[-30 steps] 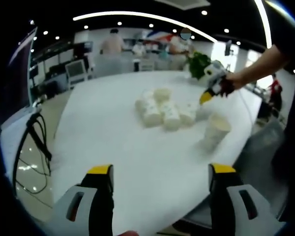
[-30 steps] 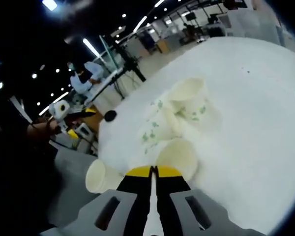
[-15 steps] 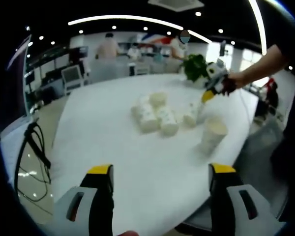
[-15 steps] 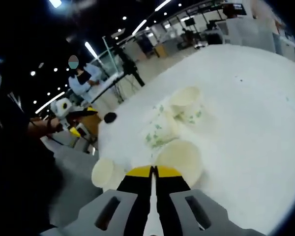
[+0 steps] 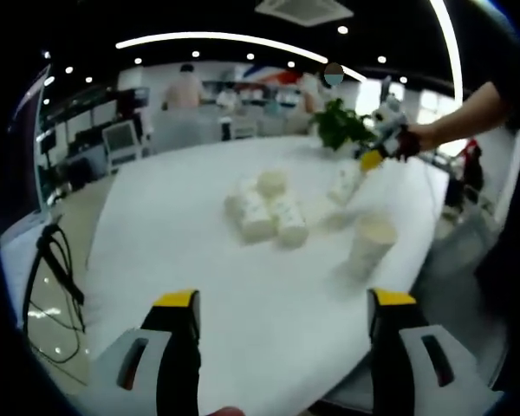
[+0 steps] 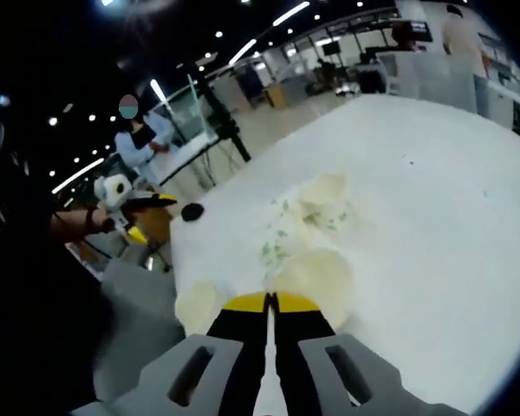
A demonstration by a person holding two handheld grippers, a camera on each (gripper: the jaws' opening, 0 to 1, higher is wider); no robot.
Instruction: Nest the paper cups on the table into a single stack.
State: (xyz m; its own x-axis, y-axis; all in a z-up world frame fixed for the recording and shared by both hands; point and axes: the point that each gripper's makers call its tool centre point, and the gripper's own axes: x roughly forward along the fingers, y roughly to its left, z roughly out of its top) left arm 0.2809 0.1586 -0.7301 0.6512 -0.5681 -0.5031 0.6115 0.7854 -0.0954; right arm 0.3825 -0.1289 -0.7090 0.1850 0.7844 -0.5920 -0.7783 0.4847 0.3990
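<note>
Your right hand-held gripper (image 6: 270, 303) is pinched on a cup (image 5: 343, 182), lifted at 1 o'clock over the tabletop (image 5: 199, 260), seemingly by its rim; your left (image 5: 282, 299) gapes empty; thin paper crushes, so grip lightly.

Matt paper cups (image 5: 269, 215), smooth table (image 5: 173, 260)

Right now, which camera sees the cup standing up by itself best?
The left gripper view: the upright cup stands whole and apart there. In the right gripper view it is blurry, beside the shut right gripper.
</note>
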